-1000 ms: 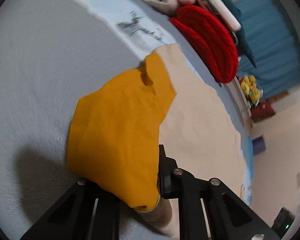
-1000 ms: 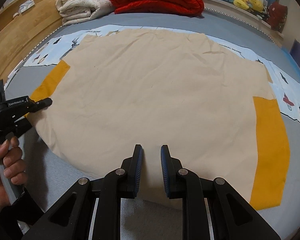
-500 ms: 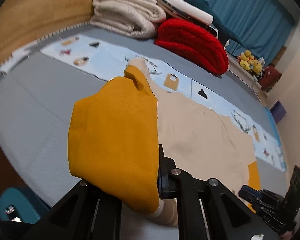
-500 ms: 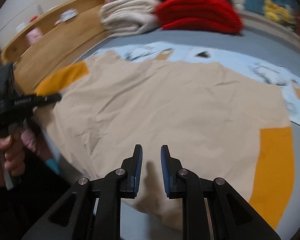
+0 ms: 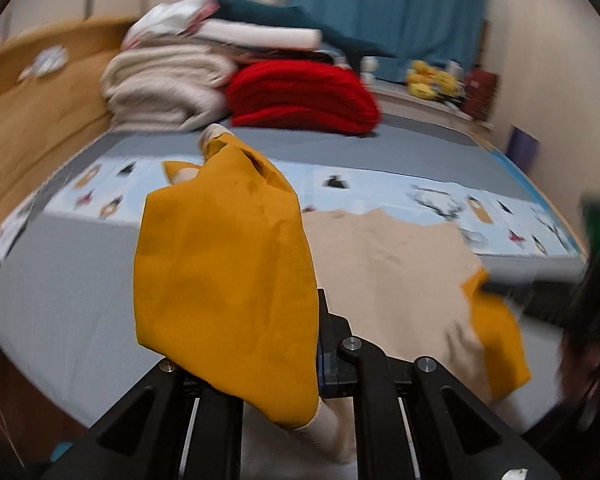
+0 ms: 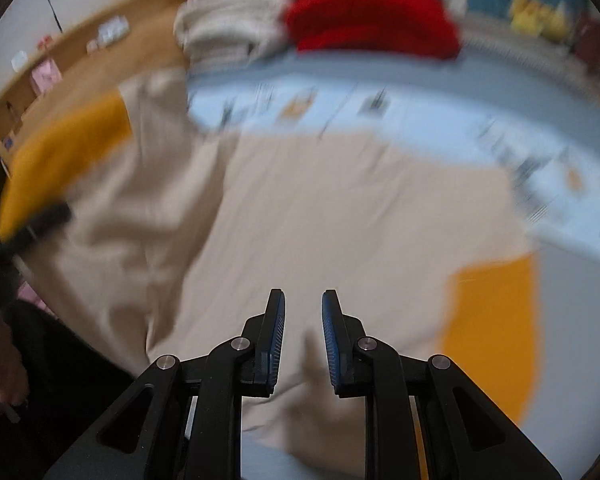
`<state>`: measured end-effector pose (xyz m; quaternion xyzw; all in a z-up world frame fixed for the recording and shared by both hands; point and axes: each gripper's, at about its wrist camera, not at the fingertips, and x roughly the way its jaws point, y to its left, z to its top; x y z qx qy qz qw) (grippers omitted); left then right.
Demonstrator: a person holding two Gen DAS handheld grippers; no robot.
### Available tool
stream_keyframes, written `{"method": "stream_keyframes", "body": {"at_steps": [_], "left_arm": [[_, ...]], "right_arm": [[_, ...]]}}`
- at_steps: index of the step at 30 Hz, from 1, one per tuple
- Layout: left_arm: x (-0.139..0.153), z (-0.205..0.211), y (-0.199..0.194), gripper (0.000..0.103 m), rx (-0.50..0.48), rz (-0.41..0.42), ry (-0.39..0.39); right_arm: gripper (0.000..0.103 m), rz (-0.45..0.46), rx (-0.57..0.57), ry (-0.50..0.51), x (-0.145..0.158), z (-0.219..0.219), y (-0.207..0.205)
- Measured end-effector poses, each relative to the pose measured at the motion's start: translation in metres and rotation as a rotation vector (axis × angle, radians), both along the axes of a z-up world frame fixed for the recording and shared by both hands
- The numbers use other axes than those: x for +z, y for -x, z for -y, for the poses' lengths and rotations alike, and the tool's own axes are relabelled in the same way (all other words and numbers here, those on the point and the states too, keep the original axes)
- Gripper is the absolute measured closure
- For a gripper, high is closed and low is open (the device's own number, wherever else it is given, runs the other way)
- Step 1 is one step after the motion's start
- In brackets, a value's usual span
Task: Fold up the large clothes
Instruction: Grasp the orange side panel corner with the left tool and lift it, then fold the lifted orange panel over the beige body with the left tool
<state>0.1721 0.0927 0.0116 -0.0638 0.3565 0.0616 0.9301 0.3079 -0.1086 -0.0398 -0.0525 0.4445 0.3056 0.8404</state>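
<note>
Now that the left gripper (image 5: pixel 300 344), clenched on the mustard-yellow sleeve cuff (image 5: pixel 224 280) of the large beige cotton garment (image 6: pixel 320 220), has risen off the grey mattress (image 5: pixel 60 272), that side hangs lifted at the frame's left while the rest lies flat. The right gripper (image 6: pixel 303 340) pinches the beige hem at lower centre, also raised. The fold looks just begun.
</note>
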Motion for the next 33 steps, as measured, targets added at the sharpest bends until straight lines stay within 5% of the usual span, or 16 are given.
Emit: {"method": "stream_keyframes", "body": {"at_steps": [4,6,13,19,21,25,29,33], "left_arm": [[0.009,0.056,-0.012,0.093,-0.116,0.019,-0.057],[0.008,0.09,-0.02,0.093,-0.179,0.019,-0.081],[-0.02,0.211,-0.05,0.093,-0.423,-0.075,-0.131],[-0.089,0.284,-0.071,0.085,-0.594,-0.294,-0.195],[-0.091,0.282,-0.069,0.079,-0.612,-0.307,-0.193],[-0.062,0.257,-0.058,0.055,-0.655,-0.28,-0.066],[-0.027,0.211,-0.038,0.053,-0.731,-0.21,0.064],[-0.02,0.164,-0.033,0.053,-0.656,-0.163,0.077]], "right_arm": [[0.05,0.203,-0.085,0.005,0.06,0.073,-0.009],[0.045,0.297,-0.148,0.037,0.075,0.117,-0.011],[0.046,0.182,-0.368,-0.019,0.049,0.213,-0.025],[0.046,0.147,-0.402,-0.042,0.039,0.239,-0.024],[0.046,0.146,-0.385,-0.048,0.037,0.241,-0.022],[0.046,0.106,-0.357,-0.1,0.033,0.241,-0.017],[0.046,0.045,-0.294,-0.178,0.028,0.226,-0.019],[0.046,-0.067,-0.227,-0.234,0.015,0.203,-0.02]]}}
